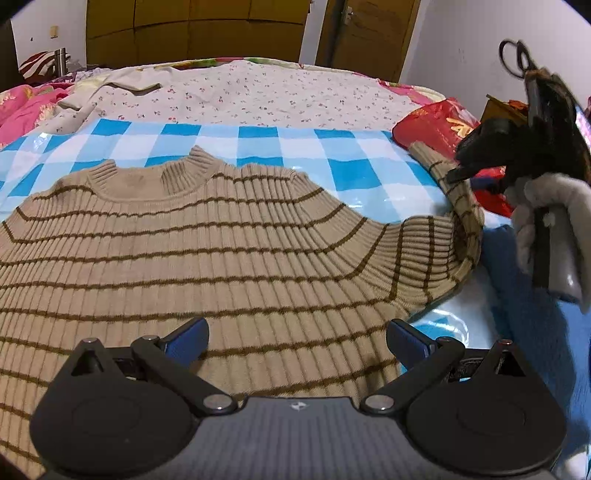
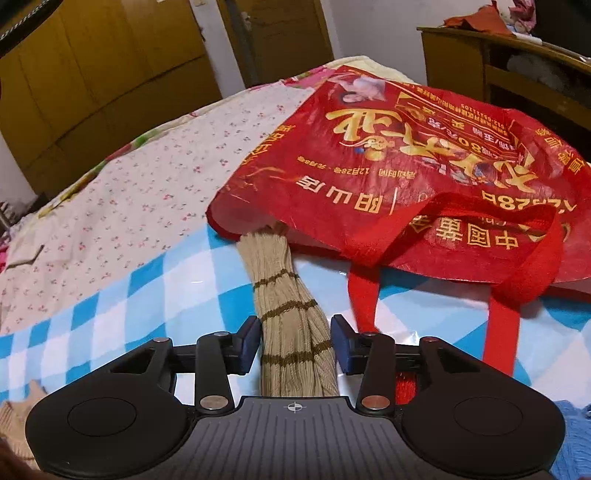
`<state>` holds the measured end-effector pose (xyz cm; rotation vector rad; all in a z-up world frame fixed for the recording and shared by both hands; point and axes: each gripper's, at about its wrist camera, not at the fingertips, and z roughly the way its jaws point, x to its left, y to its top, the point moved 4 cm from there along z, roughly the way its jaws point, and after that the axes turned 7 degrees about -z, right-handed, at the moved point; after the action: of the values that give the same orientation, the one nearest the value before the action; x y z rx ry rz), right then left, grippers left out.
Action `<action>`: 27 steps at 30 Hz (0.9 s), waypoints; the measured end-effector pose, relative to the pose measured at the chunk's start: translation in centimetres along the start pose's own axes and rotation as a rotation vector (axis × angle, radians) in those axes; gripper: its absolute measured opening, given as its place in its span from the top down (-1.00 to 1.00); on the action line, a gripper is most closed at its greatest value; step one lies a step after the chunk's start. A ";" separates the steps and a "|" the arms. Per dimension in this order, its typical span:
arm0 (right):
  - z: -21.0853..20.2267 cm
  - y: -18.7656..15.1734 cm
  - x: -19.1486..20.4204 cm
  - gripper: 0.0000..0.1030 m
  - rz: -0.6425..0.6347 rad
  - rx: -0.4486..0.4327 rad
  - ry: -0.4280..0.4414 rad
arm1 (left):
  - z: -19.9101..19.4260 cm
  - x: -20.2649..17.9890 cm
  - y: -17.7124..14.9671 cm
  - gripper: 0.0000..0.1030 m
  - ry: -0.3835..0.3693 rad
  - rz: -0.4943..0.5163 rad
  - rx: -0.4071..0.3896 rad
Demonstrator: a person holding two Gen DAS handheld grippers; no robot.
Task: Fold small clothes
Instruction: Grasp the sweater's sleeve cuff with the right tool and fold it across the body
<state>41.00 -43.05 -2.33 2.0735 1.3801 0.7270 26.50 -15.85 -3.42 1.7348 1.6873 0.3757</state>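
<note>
A beige sweater [image 1: 207,251] with thin brown stripes is spread flat on a blue-and-white checked sheet [image 1: 280,147], its ribbed collar turned toward the far side of the bed. The left gripper [image 1: 297,341] is held low over the sweater's lower body with its jaws spread wide — nothing is gripped between the blue pads [image 1: 192,338], and the knit is simply seen beneath them.

One sleeve [image 2: 291,325] is stretched out to the side, away from the body of the garment. In the right wrist view this sleeve is seen running between the fingers of the right gripper [image 2: 295,345], its cuff end tucked just under the edge of a red shopping bag [image 2: 406,155] lying on the sheet. The jaws stand partly apart: a narrow gap is visible on each side of the sleeve, so the pads are not pressed on it.

In the left wrist view the right gripper [image 1: 458,173] is seen at the sleeve's raised fold, carried by a hand [image 1: 554,225] in a pale glove. Beyond the checked sheet a floral bedspread [image 1: 266,96] is laid — wooden wardrobes [image 1: 192,33] stand behind it.
</note>
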 end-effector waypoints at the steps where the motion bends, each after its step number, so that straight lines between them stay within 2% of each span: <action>1: -0.2 0.1 0.1 0.68 -0.009 -0.009 -0.006 | -0.2 0.2 -0.1 -1.00 0.001 -0.001 -0.002; 6: -3.6 0.8 1.5 0.77 -0.060 -0.083 0.040 | -2.7 2.2 -0.2 -1.00 0.006 -0.001 -0.026; 9: -7.0 1.5 4.3 0.77 -0.104 -0.147 0.109 | -4.9 4.4 -0.4 -1.00 0.027 -0.015 -0.052; 11: -9.6 1.8 7.6 0.77 -0.155 -0.194 0.188 | -6.7 6.3 -0.5 -1.00 0.049 -0.034 -0.077; 14: -12.7 0.8 13.4 0.77 -0.225 -0.219 0.334 | -9.3 9.3 -1.0 -1.00 0.098 -0.058 -0.125; 16: -14.0 -1.6 18.2 0.75 -0.339 -0.184 0.464 | -10.6 11.3 -1.5 -1.00 0.147 -0.065 -0.153; 19: -14.1 -7.2 23.6 0.65 -0.531 -0.062 0.568 | -11.6 14.1 -2.6 -1.00 0.211 -0.067 -0.182; 22: -13.5 -11.2 24.8 0.59 -0.607 0.008 0.546 | -11.5 16.1 -3.4 -1.00 0.241 -0.086 -0.179; 27: -13.2 -11.9 20.5 0.58 -0.481 0.060 0.486 | -10.8 17.6 -3.4 -1.00 0.206 -0.138 -0.168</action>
<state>31.00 -18.16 1.67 1.5521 2.0872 1.0171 19.14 3.70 -2.03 1.4896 1.8513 0.6316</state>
